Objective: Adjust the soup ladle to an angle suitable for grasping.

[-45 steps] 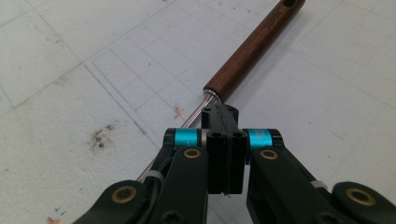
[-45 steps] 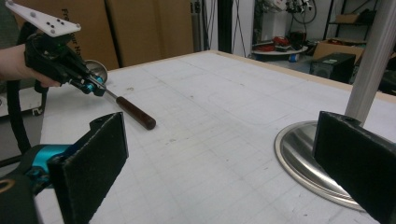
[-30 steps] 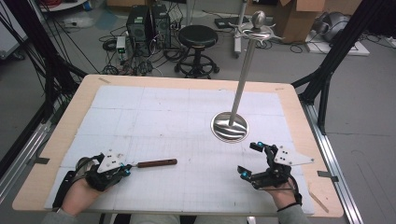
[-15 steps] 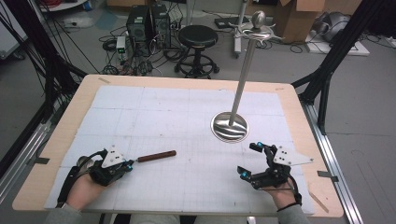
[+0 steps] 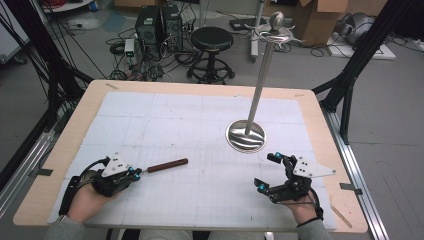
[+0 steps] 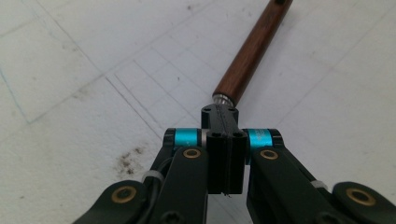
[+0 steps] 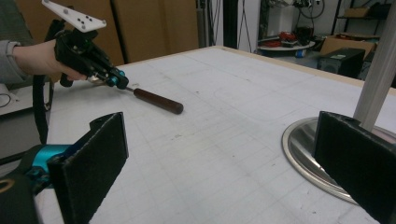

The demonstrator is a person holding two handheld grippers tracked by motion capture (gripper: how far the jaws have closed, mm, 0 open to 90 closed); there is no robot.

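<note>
My left gripper (image 5: 136, 171) is at the front left of the table, shut on the thin metal end of a tool with a brown wooden handle (image 5: 167, 165). In the left gripper view the jaws meet around that metal neck and the handle (image 6: 250, 53) runs away from my left gripper (image 6: 219, 116). What lies between the pads is hidden. My right gripper (image 5: 266, 171) rests at the front right, open and with nothing between its jaws. In the right gripper view my right gripper (image 7: 219, 163) faces the left gripper (image 7: 114, 79) and the handle (image 7: 158, 101), whose free end slopes down to the mat.
A tall metal stand rises from a round shiny base (image 5: 246, 136) just beyond the right gripper; its pole (image 5: 260, 85) ends in a knob with hooks (image 5: 276, 25). The base (image 7: 303, 144) lies close to the right jaw. A white gridded mat (image 5: 175, 120) covers the wooden table.
The left gripper and the wooden-handled tool have shifted slightly away from the table's front edge. The right gripper has stayed where it was.
</note>
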